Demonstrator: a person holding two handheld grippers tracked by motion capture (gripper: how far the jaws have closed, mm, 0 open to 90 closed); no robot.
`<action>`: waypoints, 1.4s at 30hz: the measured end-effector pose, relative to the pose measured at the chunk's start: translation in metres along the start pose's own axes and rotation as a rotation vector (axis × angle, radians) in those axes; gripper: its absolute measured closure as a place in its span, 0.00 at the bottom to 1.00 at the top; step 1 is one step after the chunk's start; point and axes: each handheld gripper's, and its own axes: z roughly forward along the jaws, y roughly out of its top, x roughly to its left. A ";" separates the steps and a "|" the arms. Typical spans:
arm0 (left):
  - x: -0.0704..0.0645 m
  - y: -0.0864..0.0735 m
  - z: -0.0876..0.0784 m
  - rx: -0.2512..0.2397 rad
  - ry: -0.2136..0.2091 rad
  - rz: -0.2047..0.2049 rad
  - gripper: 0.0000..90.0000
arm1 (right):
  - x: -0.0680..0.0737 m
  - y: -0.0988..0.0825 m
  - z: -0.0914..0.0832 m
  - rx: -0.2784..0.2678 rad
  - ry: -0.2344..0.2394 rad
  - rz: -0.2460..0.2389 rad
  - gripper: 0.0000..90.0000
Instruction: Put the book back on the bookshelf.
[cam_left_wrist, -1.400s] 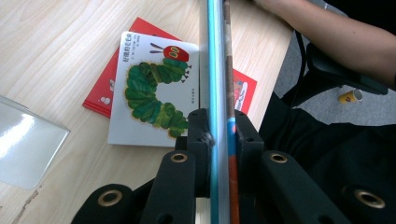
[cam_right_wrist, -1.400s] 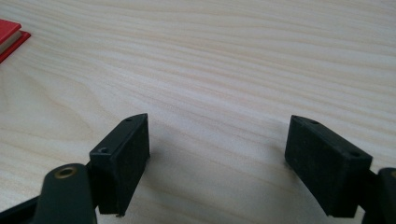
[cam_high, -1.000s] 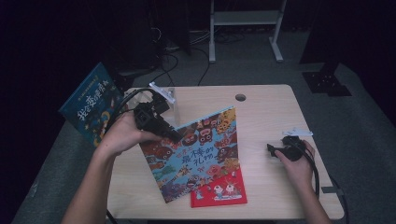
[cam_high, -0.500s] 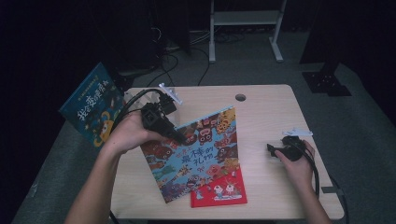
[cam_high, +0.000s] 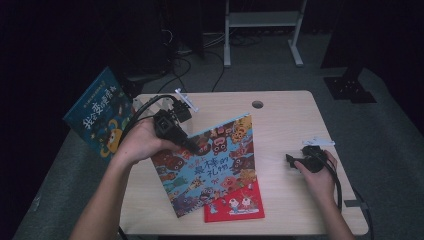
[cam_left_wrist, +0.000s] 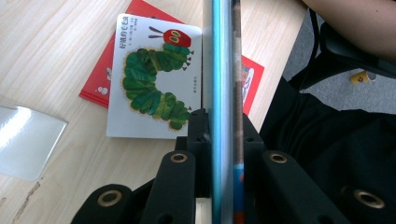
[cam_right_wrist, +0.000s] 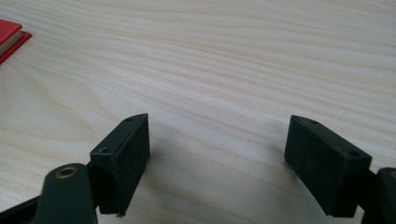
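A colourful picture book (cam_high: 215, 165) is tilted up off the wooden table (cam_high: 280, 115), its upper left edge raised. My left gripper (cam_high: 192, 146) is shut on that edge, and its jaws have just tightened on it. In the left gripper view the book's teal edge (cam_left_wrist: 219, 70) runs up between the closed jaws of my left gripper (cam_left_wrist: 223, 135). Under it a white caterpillar book (cam_left_wrist: 154, 79) lies on a red book (cam_left_wrist: 98, 79); the red book (cam_high: 235, 206) also peeks out at the table's front. My right gripper (cam_high: 291, 161) rests on the table at the right, open and empty (cam_right_wrist: 217, 158).
A blue book (cam_high: 97, 117) leans past the table's left edge. A clear plastic sheet (cam_left_wrist: 25, 140) lies on the table beside the stack. A small white scrap (cam_high: 317, 141) lies just behind my right gripper. A metal stand (cam_high: 262, 20) is on the floor behind the table.
My left hand has edged slightly to the right with the book's edge in its jaws. The right hand and its gripper have stayed put.
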 end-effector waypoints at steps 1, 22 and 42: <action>0.000 0.000 0.000 0.001 0.001 0.000 0.90 | 0.000 0.000 0.000 0.000 0.000 -0.001 0.24; -0.001 -0.045 -0.064 -0.063 0.126 -0.056 0.90 | 0.000 0.000 0.000 0.001 0.000 0.001 0.24; 0.026 -0.146 -0.125 -0.137 0.262 -0.310 0.90 | -0.002 0.000 0.000 -0.001 -0.009 0.008 0.24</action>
